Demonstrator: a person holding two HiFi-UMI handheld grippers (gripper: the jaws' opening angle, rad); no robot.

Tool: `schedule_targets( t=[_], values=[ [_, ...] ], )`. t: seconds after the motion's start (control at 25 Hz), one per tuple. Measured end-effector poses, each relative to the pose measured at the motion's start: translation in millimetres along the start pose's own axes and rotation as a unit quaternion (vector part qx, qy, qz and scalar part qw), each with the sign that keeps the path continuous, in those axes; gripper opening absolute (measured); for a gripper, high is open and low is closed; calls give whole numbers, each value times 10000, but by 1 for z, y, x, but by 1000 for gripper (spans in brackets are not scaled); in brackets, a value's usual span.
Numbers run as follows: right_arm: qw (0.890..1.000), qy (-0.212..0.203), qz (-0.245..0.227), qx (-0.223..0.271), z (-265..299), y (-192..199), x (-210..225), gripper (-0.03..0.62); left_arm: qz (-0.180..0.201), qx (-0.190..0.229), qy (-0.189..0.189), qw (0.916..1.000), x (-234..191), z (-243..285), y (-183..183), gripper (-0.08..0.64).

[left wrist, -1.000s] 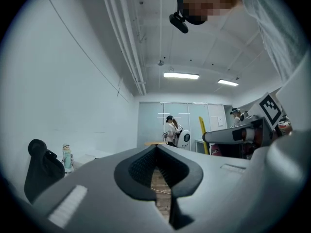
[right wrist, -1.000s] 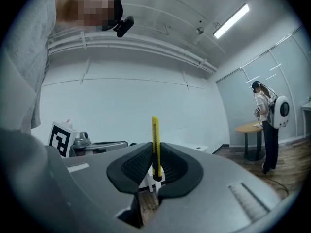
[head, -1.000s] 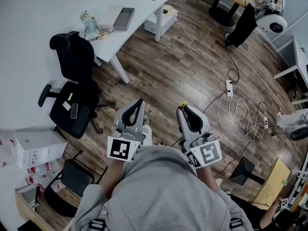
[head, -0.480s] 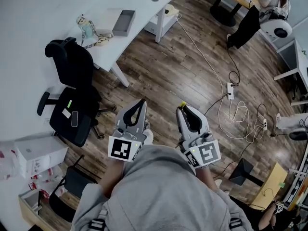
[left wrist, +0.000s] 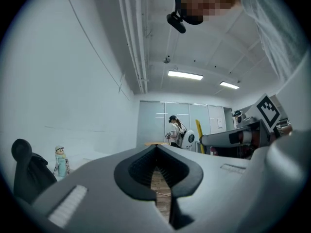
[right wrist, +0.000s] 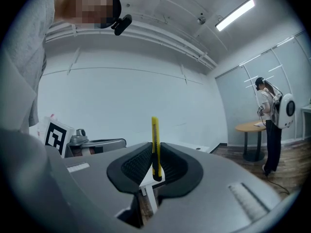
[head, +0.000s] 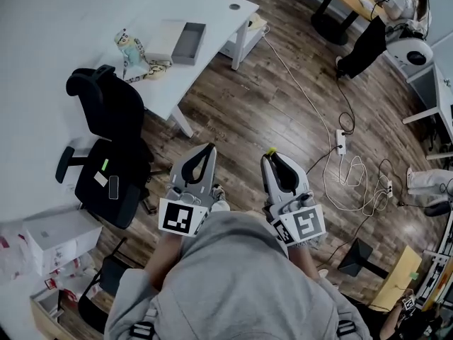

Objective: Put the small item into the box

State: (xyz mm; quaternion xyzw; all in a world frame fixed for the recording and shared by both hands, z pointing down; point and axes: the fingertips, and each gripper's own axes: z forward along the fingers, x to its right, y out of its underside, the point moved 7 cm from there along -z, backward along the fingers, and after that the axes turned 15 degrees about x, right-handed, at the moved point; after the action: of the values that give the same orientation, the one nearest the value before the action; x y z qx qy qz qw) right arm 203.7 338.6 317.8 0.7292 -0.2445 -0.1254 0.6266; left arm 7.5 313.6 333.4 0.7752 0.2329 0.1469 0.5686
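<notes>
Closer than a second ago, the white table (head: 219,16) bears the grey box (head: 190,43) near its edge. The right gripper (right wrist: 154,154) clamps a yellow utility knife (right wrist: 155,140), well short of the table. The left gripper (left wrist: 156,154) is closed and empty. Carrying continues; next, approach the table and lower the knife into the box.

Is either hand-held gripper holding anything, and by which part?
The right hand-held gripper clamps a yellow utility knife by its lower half; the left hand-held gripper holds nothing.

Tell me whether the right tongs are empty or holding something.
Holding: the right tongs are shut on a yellow utility knife that sticks out past their tips.
</notes>
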Motion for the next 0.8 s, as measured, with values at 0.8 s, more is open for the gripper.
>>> schedule_targets(
  t=[0.8],
  values=[
    [9996, 223, 161, -99, 39, 14, 0, 67, -21, -53, -192, 9998, -48, -5, 3, 3]
  ],
)
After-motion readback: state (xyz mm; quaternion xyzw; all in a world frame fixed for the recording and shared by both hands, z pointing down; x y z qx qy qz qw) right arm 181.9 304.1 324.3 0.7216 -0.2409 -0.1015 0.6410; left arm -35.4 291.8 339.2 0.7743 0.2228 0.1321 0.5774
